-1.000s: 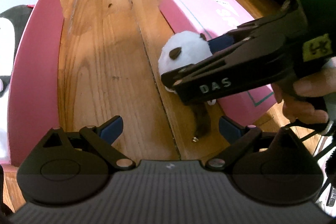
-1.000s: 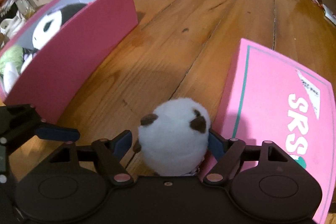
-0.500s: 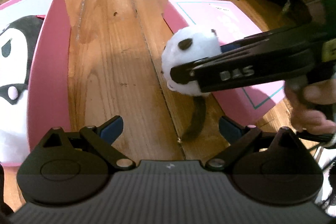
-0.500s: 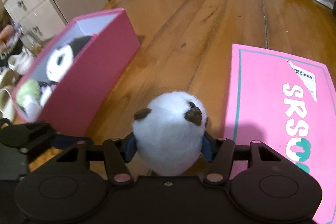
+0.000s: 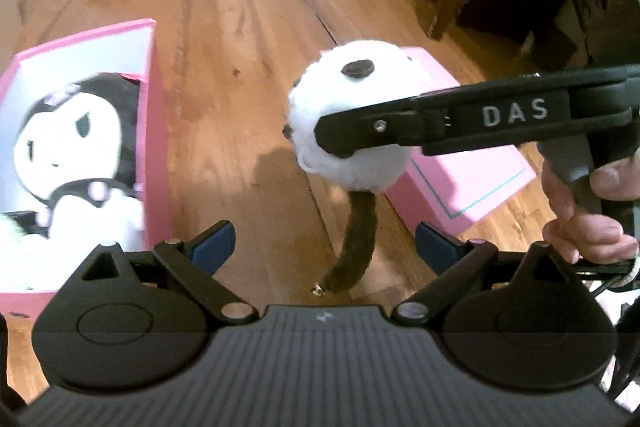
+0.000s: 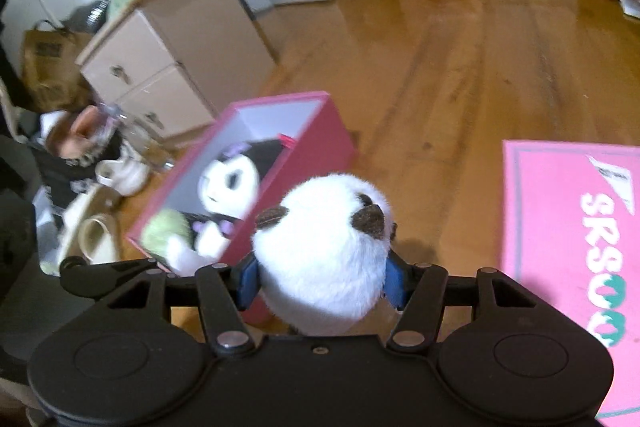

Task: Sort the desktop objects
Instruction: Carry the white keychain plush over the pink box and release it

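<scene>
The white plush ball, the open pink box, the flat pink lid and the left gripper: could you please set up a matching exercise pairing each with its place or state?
Things:
1. white plush ball
2. open pink box
3. flat pink lid
4. left gripper

States:
A. open and holding nothing
B. lying on the floor, printed side up
C. gripped by the right gripper, off the floor
D. contains a black-and-white plush doll

Pairs: 1-C, 2-D, 3-B, 4-A

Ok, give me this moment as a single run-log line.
right gripper: shut on white plush ball, clear of floor | left gripper: open, empty | pink box: open, holds plush doll | pink lid: flat on floor
</scene>
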`<state>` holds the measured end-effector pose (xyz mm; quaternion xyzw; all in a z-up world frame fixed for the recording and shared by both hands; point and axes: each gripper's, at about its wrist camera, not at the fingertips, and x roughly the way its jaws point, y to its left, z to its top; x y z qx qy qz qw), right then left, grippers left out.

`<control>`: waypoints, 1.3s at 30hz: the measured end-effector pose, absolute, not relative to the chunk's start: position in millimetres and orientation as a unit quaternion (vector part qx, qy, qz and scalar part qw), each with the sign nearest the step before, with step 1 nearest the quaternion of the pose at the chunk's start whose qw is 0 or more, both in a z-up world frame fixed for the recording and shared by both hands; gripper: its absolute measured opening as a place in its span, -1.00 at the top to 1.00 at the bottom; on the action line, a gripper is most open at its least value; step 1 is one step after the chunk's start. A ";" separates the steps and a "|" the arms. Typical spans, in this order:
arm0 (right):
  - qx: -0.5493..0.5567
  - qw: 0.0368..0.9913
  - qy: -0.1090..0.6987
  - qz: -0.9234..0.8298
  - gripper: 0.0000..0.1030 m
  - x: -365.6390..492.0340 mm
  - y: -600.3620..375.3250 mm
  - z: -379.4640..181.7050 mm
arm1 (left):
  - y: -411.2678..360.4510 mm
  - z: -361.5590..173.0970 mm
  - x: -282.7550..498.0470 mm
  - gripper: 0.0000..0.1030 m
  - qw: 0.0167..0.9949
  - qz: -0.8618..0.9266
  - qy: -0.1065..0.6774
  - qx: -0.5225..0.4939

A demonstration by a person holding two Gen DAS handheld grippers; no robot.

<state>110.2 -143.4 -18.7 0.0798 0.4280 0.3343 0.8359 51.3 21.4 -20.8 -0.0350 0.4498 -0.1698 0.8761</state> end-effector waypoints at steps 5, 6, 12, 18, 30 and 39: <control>0.083 0.831 0.416 0.360 -0.25 107.0 -123.2 -4.9 | 46.2 -7.8 42.5 -0.89 0.880 -0.151 0.449 -0.046; 0.083 0.829 0.414 0.367 -0.25 106.3 -118.1 -2.2 | 51.8 -4.4 40.2 -0.89 0.882 -0.146 0.445 -0.050; 0.099 0.804 0.399 0.430 -0.25 119.8 -74.1 12.3 | 90.1 15.5 36.3 -0.90 0.898 -0.118 0.422 -0.021; 0.120 0.757 0.414 0.490 -0.26 155.0 -13.0 16.0 | 133.3 22.3 45.9 -0.89 0.910 -0.068 0.408 0.010; 0.061 0.803 0.408 0.430 -0.28 208.2 80.3 3.4 | 190.7 5.3 73.8 -0.89 0.917 -0.007 0.399 -0.004; 0.067 0.799 0.452 0.390 -0.39 229.4 91.2 -18.1 | 198.7 -3.9 75.5 -0.89 0.917 -0.010 0.398 -0.004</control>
